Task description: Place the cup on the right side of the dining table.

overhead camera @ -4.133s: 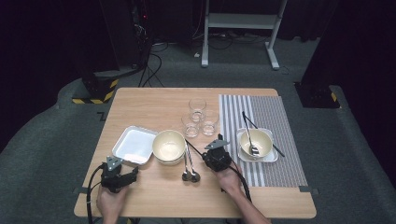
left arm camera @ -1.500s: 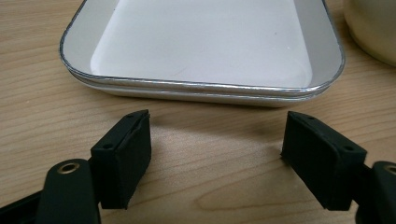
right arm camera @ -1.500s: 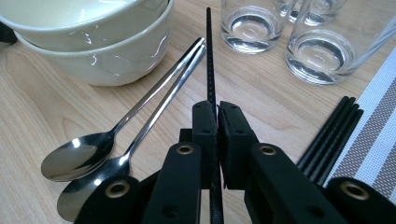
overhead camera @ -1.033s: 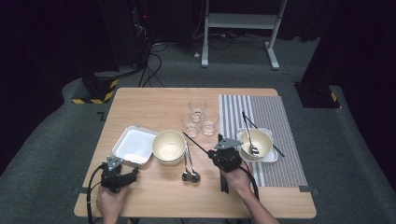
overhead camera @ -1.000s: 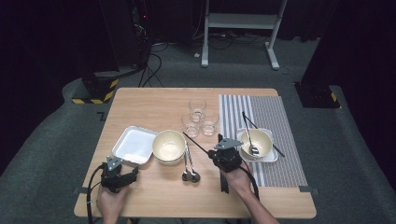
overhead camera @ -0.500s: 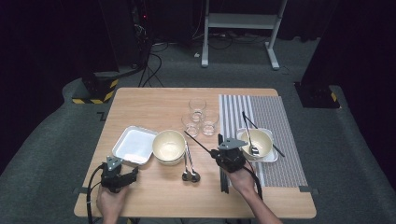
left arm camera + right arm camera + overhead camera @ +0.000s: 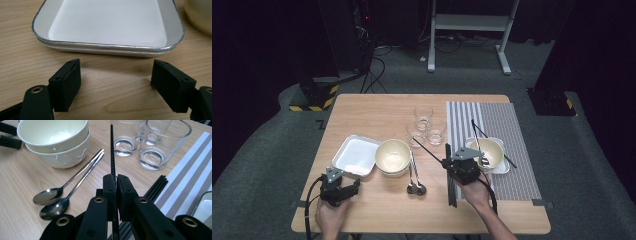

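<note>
The right gripper (image 7: 115,182) was clamped tight on a single black chopstick (image 7: 111,150), lifted clear of the table and slanting away past its tips toward the glasses (image 7: 150,142) ahead. More chopsticks (image 7: 155,185) lay just to its right at the edge of the striped placemat (image 7: 190,170), and two spoons (image 7: 55,200) and stacked bowls (image 7: 53,142) sat to its left. This looked like the carrying step; next it likely needed a steady swing toward the place setting, then a level set-down. The left gripper (image 7: 115,85) rested wide open and empty, a white tray (image 7: 110,47) just ahead.
</note>
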Available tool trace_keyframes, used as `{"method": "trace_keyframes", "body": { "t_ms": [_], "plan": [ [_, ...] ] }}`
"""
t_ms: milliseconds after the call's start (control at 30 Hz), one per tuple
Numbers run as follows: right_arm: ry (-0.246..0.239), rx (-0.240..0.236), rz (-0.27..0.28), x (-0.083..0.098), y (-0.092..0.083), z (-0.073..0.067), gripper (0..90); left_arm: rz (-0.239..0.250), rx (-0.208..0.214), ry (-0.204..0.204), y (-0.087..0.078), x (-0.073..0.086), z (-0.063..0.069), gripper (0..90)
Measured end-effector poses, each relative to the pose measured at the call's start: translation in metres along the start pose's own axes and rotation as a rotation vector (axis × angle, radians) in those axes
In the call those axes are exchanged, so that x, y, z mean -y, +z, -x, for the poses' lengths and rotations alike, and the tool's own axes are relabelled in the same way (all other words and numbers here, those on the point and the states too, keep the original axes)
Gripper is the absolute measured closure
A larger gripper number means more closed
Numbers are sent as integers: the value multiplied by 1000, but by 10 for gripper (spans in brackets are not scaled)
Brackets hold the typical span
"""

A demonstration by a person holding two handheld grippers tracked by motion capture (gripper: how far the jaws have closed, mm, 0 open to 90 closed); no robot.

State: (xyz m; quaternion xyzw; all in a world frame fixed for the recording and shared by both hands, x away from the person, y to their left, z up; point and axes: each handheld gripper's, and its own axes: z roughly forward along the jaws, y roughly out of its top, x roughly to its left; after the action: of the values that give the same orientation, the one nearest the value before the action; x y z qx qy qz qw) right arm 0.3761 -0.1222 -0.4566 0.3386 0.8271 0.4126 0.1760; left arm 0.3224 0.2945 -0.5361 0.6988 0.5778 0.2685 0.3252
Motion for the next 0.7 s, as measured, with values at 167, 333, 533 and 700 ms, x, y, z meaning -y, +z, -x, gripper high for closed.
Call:
{"method": "trace_keyframes", "body": {
  "t_ms": [167,333,533,700],
  "plan": [
    [1,10,2,2,-5,4,861,-1,-1,1,0,0,0,241],
    [11,15,6,4,-10,9,861,-1,-2,2,0,0,0,241],
    [14,15,12,5,-13,12,861,-1,-4,6,0,0,0,241],
    [20,17,21,6,-18,14,861,-2,-4,7,0,0,0,242]
  ]
}}
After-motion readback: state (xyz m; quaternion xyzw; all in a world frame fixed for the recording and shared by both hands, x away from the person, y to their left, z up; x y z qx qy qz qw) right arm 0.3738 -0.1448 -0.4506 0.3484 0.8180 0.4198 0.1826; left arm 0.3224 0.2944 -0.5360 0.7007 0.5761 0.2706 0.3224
